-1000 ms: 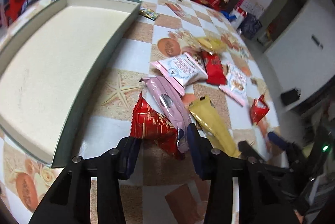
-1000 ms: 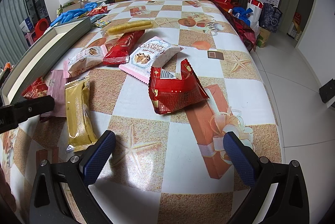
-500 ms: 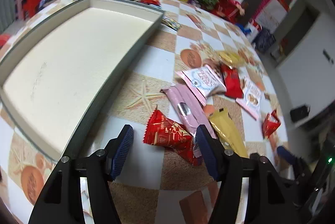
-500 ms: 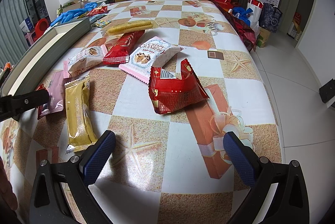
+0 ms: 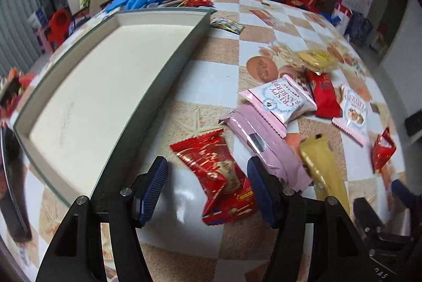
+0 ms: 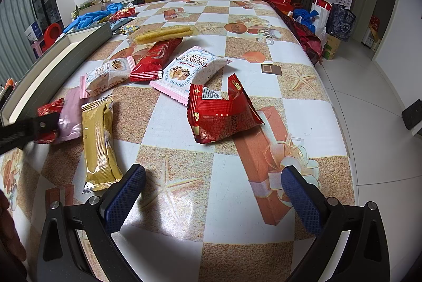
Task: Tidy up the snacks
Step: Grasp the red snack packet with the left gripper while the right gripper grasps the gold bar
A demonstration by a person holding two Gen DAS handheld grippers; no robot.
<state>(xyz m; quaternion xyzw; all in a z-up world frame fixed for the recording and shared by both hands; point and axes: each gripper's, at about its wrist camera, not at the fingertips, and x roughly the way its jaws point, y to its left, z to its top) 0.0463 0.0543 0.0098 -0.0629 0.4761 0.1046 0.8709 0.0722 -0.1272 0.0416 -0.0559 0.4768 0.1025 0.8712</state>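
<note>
The table (image 6: 303, 108), under a checkered cloth with starfish prints, carries everything. Along its left edge sits a large shallow tray (image 5: 168, 66), bare inside, probably where the snacks are meant to go. The loose packets lie in a scatter across the middle: a torn red bag (image 6: 221, 113) nearest the right edge, a Crispy Cranberry pack (image 6: 190, 68), a long gold bar (image 6: 99, 142), and a pink wrapper (image 5: 266, 150).

The left gripper (image 5: 207, 188) straddles a small red foil snack (image 5: 219, 174) beside the tray's wall; its jaws have just been closing, but the pads stand clear of the packet. The right gripper (image 6: 212, 199) hangs spread wide over bare cloth near the table's front edge, holding nothing.
</note>
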